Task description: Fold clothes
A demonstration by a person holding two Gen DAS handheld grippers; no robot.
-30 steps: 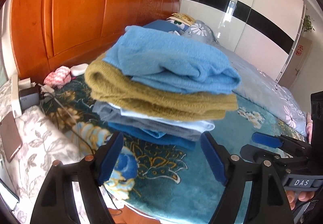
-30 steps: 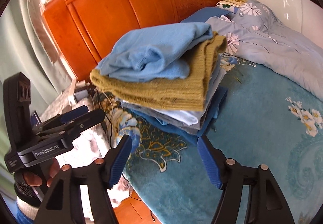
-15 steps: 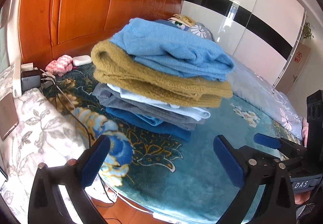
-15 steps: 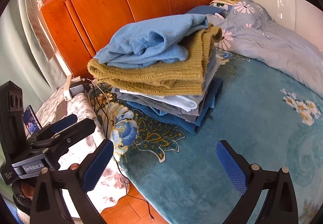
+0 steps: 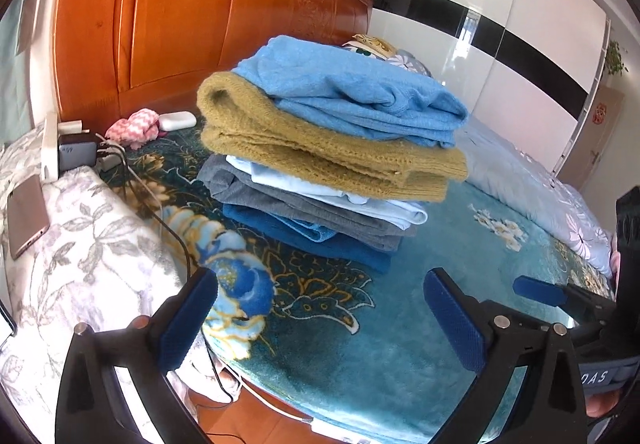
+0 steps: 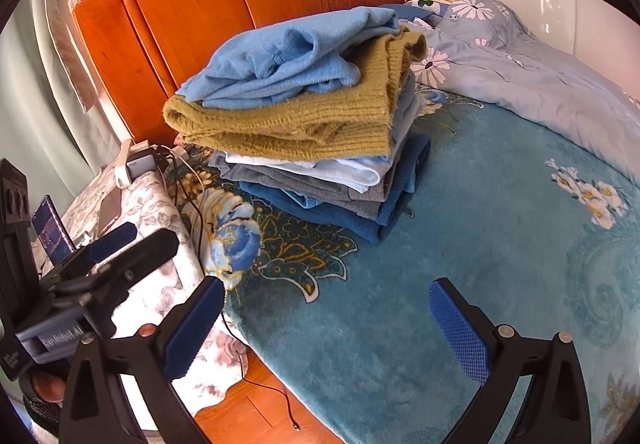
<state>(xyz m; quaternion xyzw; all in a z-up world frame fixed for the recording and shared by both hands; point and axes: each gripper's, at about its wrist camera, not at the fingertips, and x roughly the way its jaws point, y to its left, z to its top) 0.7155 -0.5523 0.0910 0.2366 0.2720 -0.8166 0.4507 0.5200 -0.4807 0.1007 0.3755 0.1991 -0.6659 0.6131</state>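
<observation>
Left wrist view: the left claw [image 5: 320,308] has spread wide and backed off the stack of folded clothes [image 5: 328,148] near the bed's headboard corner.

Right wrist view: the right claw [image 6: 326,318] has likewise spread, empty; the stack looks finished.

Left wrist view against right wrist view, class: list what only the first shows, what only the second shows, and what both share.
Only the left wrist view shows the pink-and-white cloth and white case by the headboard, and the right tool's blue pad at the edge.

Only the right wrist view shows the lit phone screen, the loose cable end on the wooden floor, and the left tool from the side.

Both show the stack of folded clothes, light blue top uppermost, on the teal blanket, and open tools.
</observation>
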